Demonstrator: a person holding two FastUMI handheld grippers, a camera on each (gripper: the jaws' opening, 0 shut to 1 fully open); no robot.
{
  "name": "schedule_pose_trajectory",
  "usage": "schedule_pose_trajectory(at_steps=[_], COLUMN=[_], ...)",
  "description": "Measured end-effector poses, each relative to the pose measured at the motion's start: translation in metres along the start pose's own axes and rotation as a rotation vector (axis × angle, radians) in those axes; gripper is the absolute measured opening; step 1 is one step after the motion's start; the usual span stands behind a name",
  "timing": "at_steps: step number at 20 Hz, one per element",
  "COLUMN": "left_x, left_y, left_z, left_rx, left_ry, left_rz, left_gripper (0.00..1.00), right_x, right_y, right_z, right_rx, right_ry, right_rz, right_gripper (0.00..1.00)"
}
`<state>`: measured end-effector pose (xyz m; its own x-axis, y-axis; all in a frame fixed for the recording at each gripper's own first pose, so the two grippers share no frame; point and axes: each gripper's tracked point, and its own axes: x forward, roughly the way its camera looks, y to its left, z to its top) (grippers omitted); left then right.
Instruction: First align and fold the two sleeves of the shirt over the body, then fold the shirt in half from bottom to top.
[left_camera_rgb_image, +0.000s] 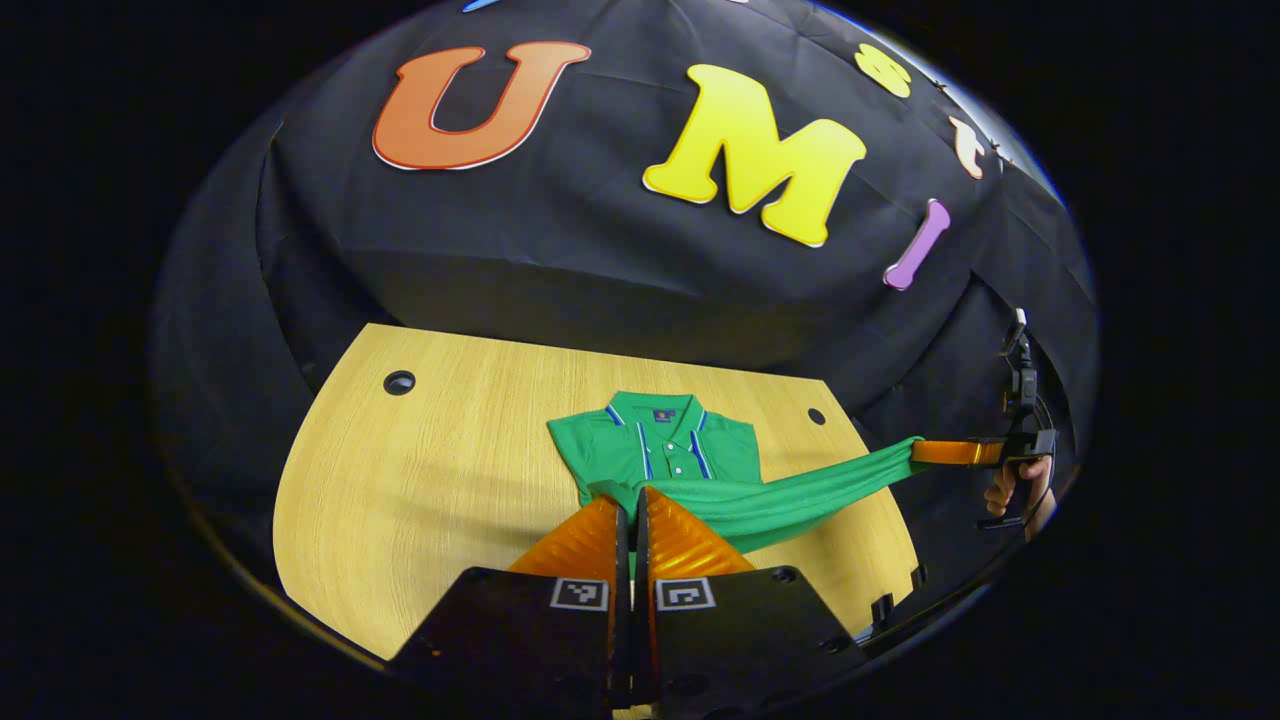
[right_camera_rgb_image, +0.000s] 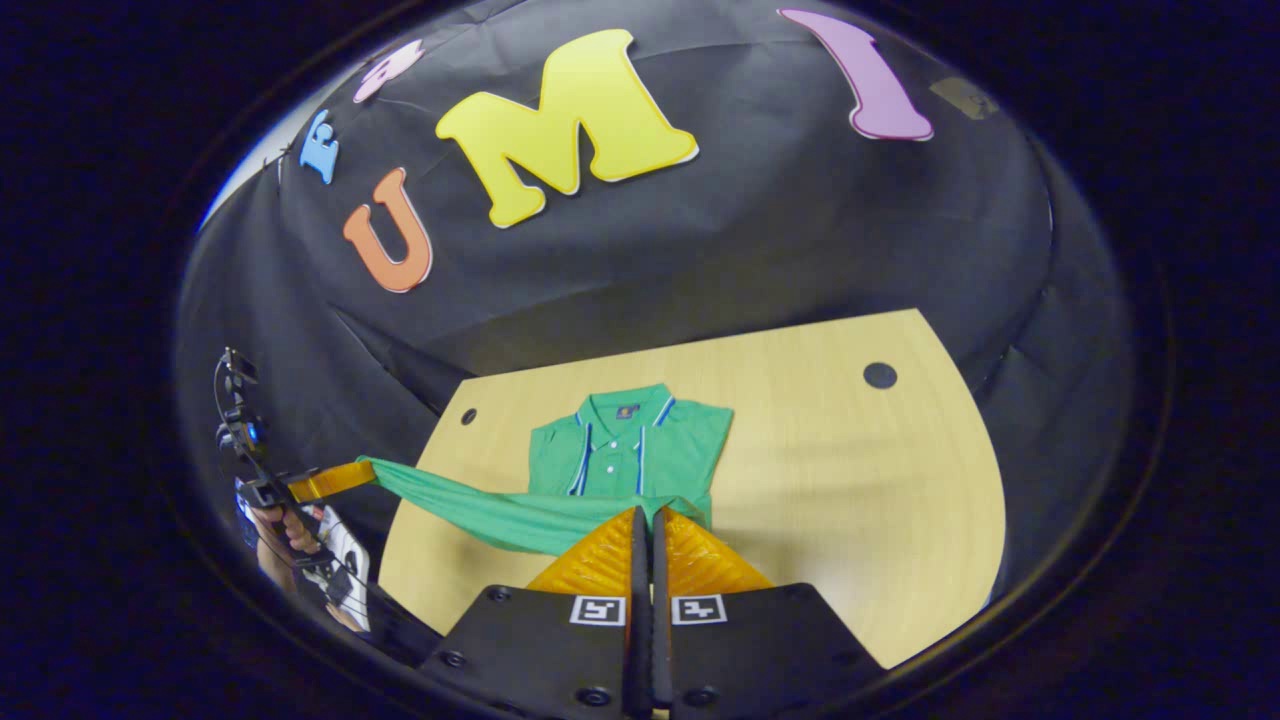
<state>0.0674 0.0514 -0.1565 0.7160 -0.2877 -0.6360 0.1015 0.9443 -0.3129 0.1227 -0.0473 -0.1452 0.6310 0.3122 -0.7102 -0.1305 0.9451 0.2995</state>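
A green polo shirt (left_camera_rgb_image: 660, 450) with blue-striped collar and placket lies collar-far on the wooden table (left_camera_rgb_image: 430, 470), both sleeves folded in over the body. Its bottom hem (left_camera_rgb_image: 800, 490) is lifted off the table and stretched taut between the two grippers. My left gripper (left_camera_rgb_image: 633, 492) is shut on one hem corner. The right gripper (left_camera_rgb_image: 925, 452), farther off to the right, grips the other corner. In the right gripper view, the right gripper (right_camera_rgb_image: 650, 512) is shut on the hem (right_camera_rgb_image: 460, 500) of the shirt (right_camera_rgb_image: 625, 450), with the left gripper (right_camera_rgb_image: 355, 472) at the far left end.
The table has a round cable hole near each back corner (left_camera_rgb_image: 399, 382) (right_camera_rgb_image: 880, 375). A person's hand (left_camera_rgb_image: 1005, 490) holds the right gripper beyond the table's edge. Bare wood (right_camera_rgb_image: 850, 480) lies on both sides of the shirt.
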Motion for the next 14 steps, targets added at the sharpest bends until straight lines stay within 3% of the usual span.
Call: schedule_pose_trajectory(at_steps=[6,10,11,14], left_x=[0.073,0.132,0.148,0.197], left_y=[0.022,0.041,0.047,0.072], left_z=[0.048,0.055,0.055,0.041], left_rx=[0.038,0.091,0.088,0.070], left_ry=[-0.079,-0.086,-0.090,-0.073], left_rz=[0.020,0.045,0.054,0.090], left_gripper=[0.04,0.04,0.00,0.04], right_x=[0.077,0.141,0.158,0.207], right_y=[-0.010,-0.026,-0.029,-0.044], right_z=[0.049,0.077,0.079,0.074], right_rx=[-0.098,-0.179,-0.181,-0.207], right_ry=[-0.072,-0.138,-0.142,-0.131], right_rz=[-0.043,-0.075,-0.073,-0.078], right_gripper=[0.02,0.02,0.02,0.02])
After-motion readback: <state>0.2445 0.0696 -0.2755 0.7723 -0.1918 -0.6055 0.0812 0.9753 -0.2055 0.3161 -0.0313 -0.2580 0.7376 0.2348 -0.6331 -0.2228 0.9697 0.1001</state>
